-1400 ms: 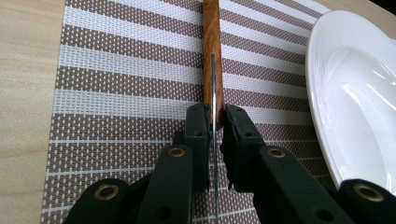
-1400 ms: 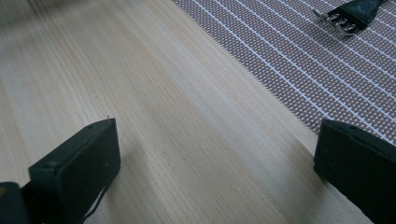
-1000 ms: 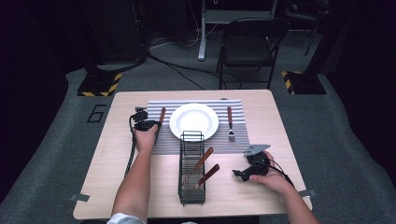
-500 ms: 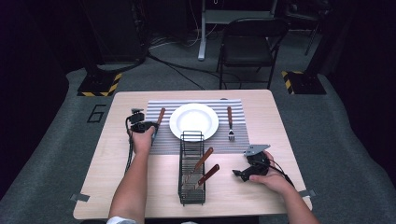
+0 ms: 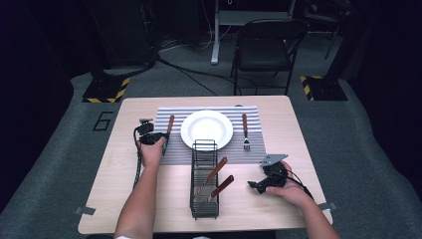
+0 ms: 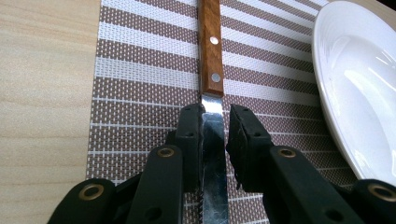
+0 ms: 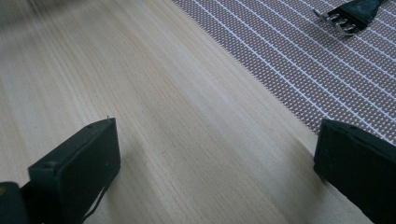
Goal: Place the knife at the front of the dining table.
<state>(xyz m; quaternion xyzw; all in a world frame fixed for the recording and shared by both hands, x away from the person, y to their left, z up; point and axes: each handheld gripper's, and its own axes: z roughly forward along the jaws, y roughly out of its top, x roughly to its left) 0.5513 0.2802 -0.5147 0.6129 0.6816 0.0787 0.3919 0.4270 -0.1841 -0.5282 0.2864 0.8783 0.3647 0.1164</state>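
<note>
Left gripper (image 5: 160,141) at left edge of striped placemat (image 5: 174,157), held by left hand (image 5: 152,154). Pinches knife (image 5: 170,124) by the blade, just below wooden handle. In left gripper view: black jaws of left gripper (image 6: 215,116) clenched on either edge of steel blade, knife (image 6: 211,46) lying flat on placemat (image 6: 140,70), handle with two rivets pointing away from camera. Sits just left of white plate (image 5: 206,129), close to plate rim (image 6: 355,70) but apart from it.

Right gripper (image 5: 254,185) low over bare wood of table (image 5: 124,189), near right front, held in right hand (image 5: 291,191). Jaws of right gripper (image 7: 215,158) spread wide, released, nothing between, only table grain beneath. Edge of mat and fork (image 7: 350,16) tines seen farther off in right gripper view.

Fork (image 5: 245,130) lies on mat right of plate, tines toward person. Black wire rack (image 5: 204,199) stands in front of plate, between the arms, with two wood-handled utensils (image 5: 217,170) leaning inside.
</note>
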